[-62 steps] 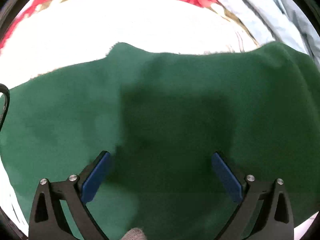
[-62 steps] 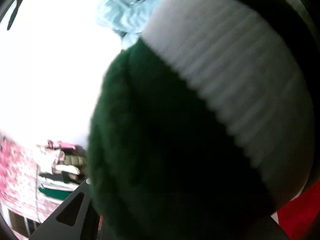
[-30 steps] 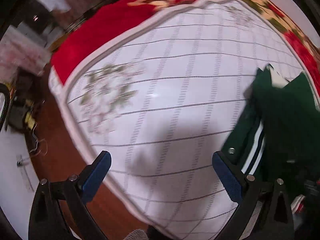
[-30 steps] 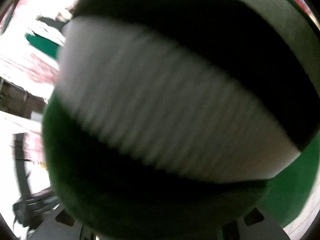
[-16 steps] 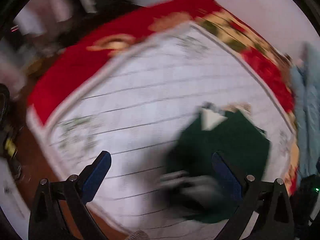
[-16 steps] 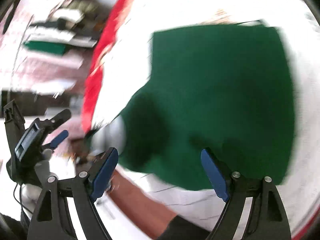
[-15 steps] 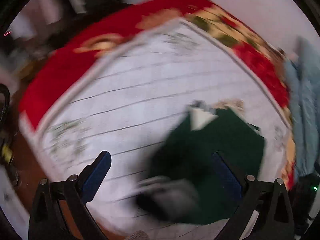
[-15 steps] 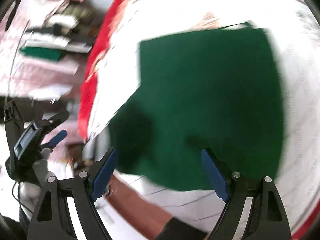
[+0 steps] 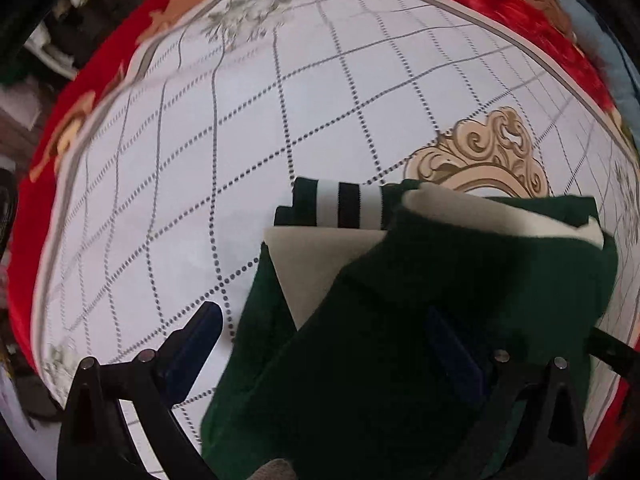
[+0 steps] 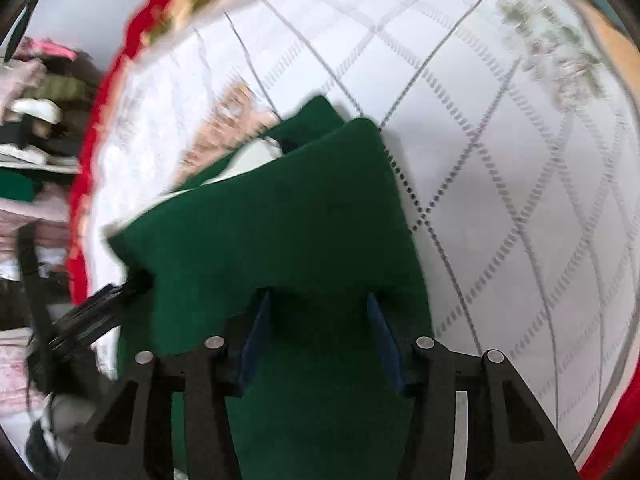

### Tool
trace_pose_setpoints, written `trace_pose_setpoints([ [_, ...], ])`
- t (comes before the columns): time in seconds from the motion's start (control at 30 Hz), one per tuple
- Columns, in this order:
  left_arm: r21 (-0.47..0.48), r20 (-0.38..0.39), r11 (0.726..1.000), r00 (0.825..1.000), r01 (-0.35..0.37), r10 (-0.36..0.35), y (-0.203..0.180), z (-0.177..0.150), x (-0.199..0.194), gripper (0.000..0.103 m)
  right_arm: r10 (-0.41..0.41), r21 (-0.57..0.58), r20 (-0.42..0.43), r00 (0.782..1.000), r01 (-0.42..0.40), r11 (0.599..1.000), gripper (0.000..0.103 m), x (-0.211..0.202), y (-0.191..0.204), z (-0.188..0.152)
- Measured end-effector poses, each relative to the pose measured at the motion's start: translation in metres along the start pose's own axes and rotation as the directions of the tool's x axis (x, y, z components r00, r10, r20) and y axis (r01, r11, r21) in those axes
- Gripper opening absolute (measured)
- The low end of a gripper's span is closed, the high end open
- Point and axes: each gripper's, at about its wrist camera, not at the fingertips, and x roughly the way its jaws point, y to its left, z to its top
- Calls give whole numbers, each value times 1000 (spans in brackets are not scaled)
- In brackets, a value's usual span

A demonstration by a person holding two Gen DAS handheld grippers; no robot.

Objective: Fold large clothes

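Observation:
A dark green garment (image 9: 440, 304) with a white lining and a black-and-white striped cuff (image 9: 348, 204) lies partly folded on the white quilted bed cover (image 9: 200, 140). My left gripper (image 9: 324, 340) is open just above its near edge; the right finger lies over the fabric. In the right wrist view the same garment (image 10: 280, 220) fills the middle. My right gripper (image 10: 316, 320) has its blue pads narrowed, with green fabric between them.
A red floral blanket (image 9: 500, 4) borders the bed cover. A beige ornate motif (image 9: 480, 156) shows beyond the garment. Stacked clothes on shelves (image 10: 32, 92) stand at the left of the right wrist view. The other gripper (image 10: 92, 312) pokes in at the garment's left edge.
Both grippers swung down onto the bed and close to the garment. The right gripper, wide open half a second ago, has narrowed on the green fabric.

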Motion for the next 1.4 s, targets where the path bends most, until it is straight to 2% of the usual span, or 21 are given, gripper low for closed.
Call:
trace_pose_setpoints([
  [0.07,-21,-16,1000,1000,3,-4,5,0,-9,103,19,40,-42,999,-17,999,54,3,-10,15],
  [0.13,-22,5,1000,1000,0,1,9,0,-27,103,50,24,-59,997,-49,999,56,-11,-13,19],
  [0.2,-27,63,999,998,35,-33,16,-1,-53,103,113,30,-15,993,-113,993,57,-49,-20,7],
  [0.27,-20,92,997,993,77,-75,17,4,-64,103,152,43,18,988,-152,987,69,-60,-23,12],
  [0.3,-7,89,995,991,100,-99,14,6,-63,103,162,48,23,987,-163,985,71,-60,-25,16],
  [0.4,21,-16,984,984,177,-177,-2,25,-26,102,176,62,14,984,-176,982,71,-51,-37,20],
  [0.47,23,3,973,974,228,-229,-9,28,-19,88,168,83,-9,986,-167,982,71,-36,-47,22],
  [0.53,80,41,969,971,232,-236,-22,26,-29,27,163,99,-30,986,-159,982,71,-25,-40,23],
  [0.57,117,85,978,979,175,-185,-29,25,-38,15,168,106,-39,985,-163,981,71,-19,-41,22],
  [0.6,129,111,978,978,161,-175,-30,22,-44,10,170,103,-43,984,-165,981,71,-21,-39,22],
  [0.7,78,176,975,960,206,-217,-14,18,-62,7,164,91,-31,986,-161,983,71,-11,-35,29],
  [0.8,56,225,978,952,202,-210,-9,12,-77,6,162,89,-21,987,-160,983,71,-22,-37,22],
  [0.9,2,248,981,950,196,-190,6,13,-80,5,163,85,3,987,-163,983,71,-42,-39,13],
  [0.97,-61,223,979,959,192,-174,22,21,-65,5,154,60,19,988,-155,986,71,-56,-36,10],
  [1.0,-99,180,977,969,187,-167,32,24,-45,6,148,38,25,989,-149,988,71,-61,-31,10],
  [1.07,-156,151,970,975,185,-162,45,25,-24,6,134,-7,21,991,-133,991,71,-67,-18,15],
  [1.27,-154,110,969,978,192,-177,50,33,-21,15,74,-177,-58,996,-83,981,71,-43,44,32],
  [1.3,-157,106,968,978,197,-182,51,34,-24,22,51,-201,-83,995,-67,977,71,-34,51,34],
  [1.33,-166,106,969,980,185,-169,54,36,-26,43,-4,-228,-125,992,-25,973,68,-18,60,38],
  [1.37,-166,123,970,980,178,-159,56,35,-30,59,-73,-247,-139,988,36,968,68,-1,66,43],
  [1.4,-166,146,970,977,177,-154,59,33,-33,88,-99,-247,-141,985,62,967,68,9,68,46],
])
